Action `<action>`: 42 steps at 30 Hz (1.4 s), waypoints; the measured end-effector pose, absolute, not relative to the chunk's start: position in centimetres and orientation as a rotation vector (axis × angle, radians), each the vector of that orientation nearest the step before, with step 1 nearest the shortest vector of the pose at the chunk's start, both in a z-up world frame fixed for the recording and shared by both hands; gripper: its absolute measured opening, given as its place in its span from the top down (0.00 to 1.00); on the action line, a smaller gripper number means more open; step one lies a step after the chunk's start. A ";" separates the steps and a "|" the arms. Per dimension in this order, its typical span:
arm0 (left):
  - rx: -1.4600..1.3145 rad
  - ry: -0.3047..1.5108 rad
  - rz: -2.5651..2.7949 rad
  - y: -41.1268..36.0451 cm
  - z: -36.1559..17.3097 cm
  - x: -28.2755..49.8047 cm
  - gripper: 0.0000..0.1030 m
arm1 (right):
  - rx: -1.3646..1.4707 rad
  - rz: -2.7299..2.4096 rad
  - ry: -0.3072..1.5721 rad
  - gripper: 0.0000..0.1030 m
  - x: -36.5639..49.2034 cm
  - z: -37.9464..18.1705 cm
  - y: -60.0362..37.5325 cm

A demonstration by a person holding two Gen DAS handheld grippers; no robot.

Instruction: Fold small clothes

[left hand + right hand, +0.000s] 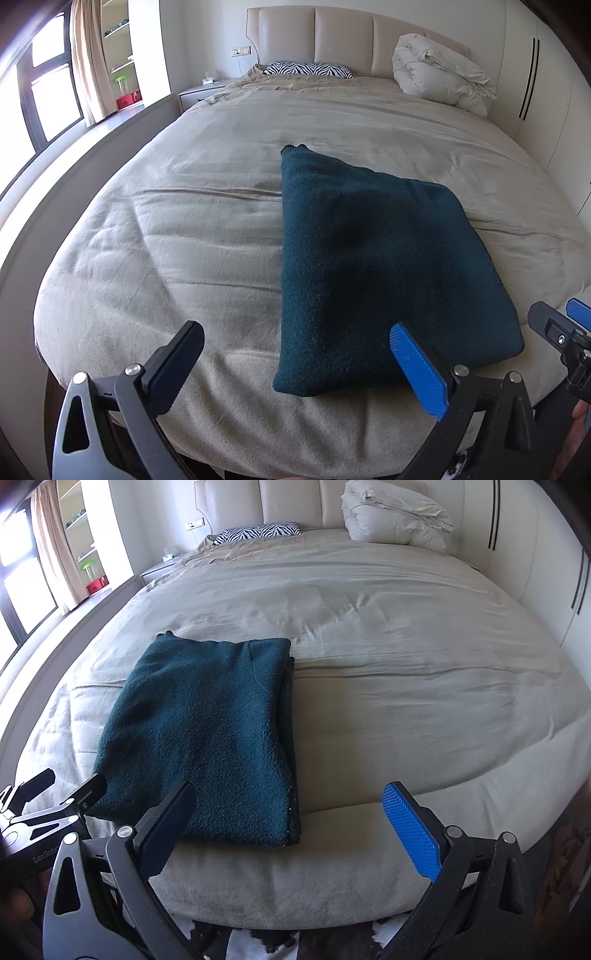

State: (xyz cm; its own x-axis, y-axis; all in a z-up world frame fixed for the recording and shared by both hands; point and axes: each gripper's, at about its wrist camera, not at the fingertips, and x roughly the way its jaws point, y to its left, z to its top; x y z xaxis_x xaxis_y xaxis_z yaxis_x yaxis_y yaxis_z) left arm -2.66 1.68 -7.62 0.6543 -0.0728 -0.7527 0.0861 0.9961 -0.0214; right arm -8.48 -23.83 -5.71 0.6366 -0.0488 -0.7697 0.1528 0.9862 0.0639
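Grippers side by side, left gripper (pixel 295 360) and right gripper (pixel 290 818) fingers apart, above folded sweater (pixel 373 266).

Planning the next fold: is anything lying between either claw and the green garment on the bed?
Nothing visible. The left claw and right claw both hang open at the near edge of the green garment; only bare bedsheet lies around it.
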 end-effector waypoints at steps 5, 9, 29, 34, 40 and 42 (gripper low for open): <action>0.016 0.854 -0.089 1.7 -7.6 -2.7 0.00 | 0.123 -0.112 0.878 0.00 -8.4 -5.8 -23.7; 0.017 0.852 -0.089 1.7 -7.6 -2.6 0.00 | 0.122 -0.109 0.879 0.00 -8.4 -5.8 -23.7; 0.020 0.857 -0.090 1.8 -8.0 -2.6 0.00 | 0.123 -0.108 0.885 0.00 -8.6 -6.2 -23.4; 0.020 0.857 -0.090 1.7 -8.0 -2.7 0.00 | 0.123 -0.106 0.887 0.00 -8.6 -6.4 -23.4; 0.022 0.860 -0.091 1.9 -8.3 -2.6 0.00 | 0.125 -0.104 0.891 0.00 -8.6 -6.6 -23.5; 0.022 0.860 -0.092 1.9 -8.3 -2.6 0.00 | 0.125 -0.104 0.891 0.00 -8.6 -6.6 -23.4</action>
